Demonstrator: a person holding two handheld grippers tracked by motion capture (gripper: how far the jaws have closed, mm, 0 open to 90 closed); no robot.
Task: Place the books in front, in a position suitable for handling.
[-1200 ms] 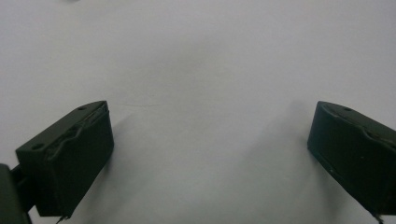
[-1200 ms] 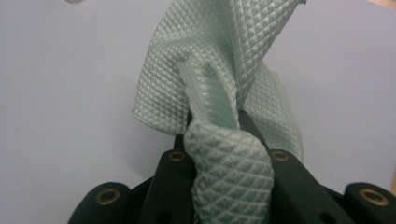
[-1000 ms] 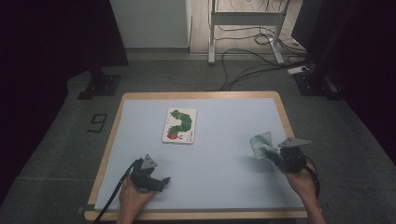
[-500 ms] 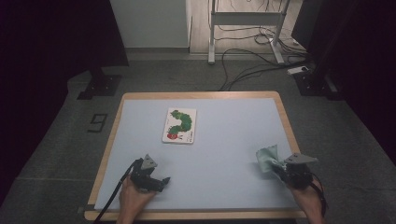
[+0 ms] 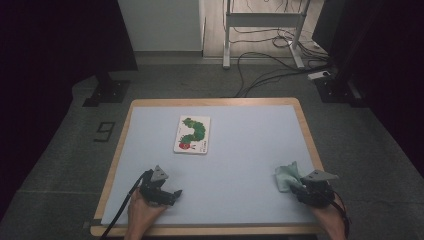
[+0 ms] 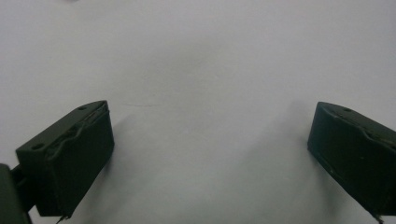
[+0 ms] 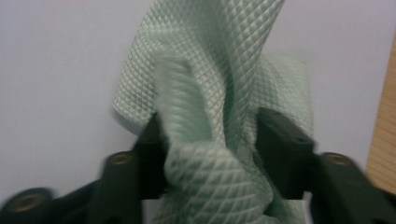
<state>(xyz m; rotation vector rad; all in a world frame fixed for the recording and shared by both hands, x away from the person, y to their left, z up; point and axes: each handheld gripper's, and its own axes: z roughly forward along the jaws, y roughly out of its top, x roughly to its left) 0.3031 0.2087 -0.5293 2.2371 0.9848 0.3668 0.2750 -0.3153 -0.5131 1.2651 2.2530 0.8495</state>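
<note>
A pale green waffle-weave cloth (image 5: 286, 175) lies bunched on the light blue table top near the right front corner. My right gripper (image 5: 300, 184) is at its near side. In the right gripper view the cloth (image 7: 210, 60) bulges up between the jaws of the right gripper (image 7: 208, 126). Those jaws have just been opening and stand apart, with the folds loose between them. My left gripper (image 5: 171, 194) rests low at the front left. In its own view the left gripper (image 6: 210, 154) has its jaws wide apart over bare table, with nothing between them.
A picture card with a green caterpillar (image 5: 193, 134) lies flat left of the table's middle. The table's wooden rim (image 5: 210, 101) frames the blue top, and its right edge (image 7: 385, 130) runs close to the cloth. Cables and stand legs lie on the floor behind.
My right hand has come down and toward the front edge with the cloth, which now sits on the table. The left hand has stayed still.
</note>
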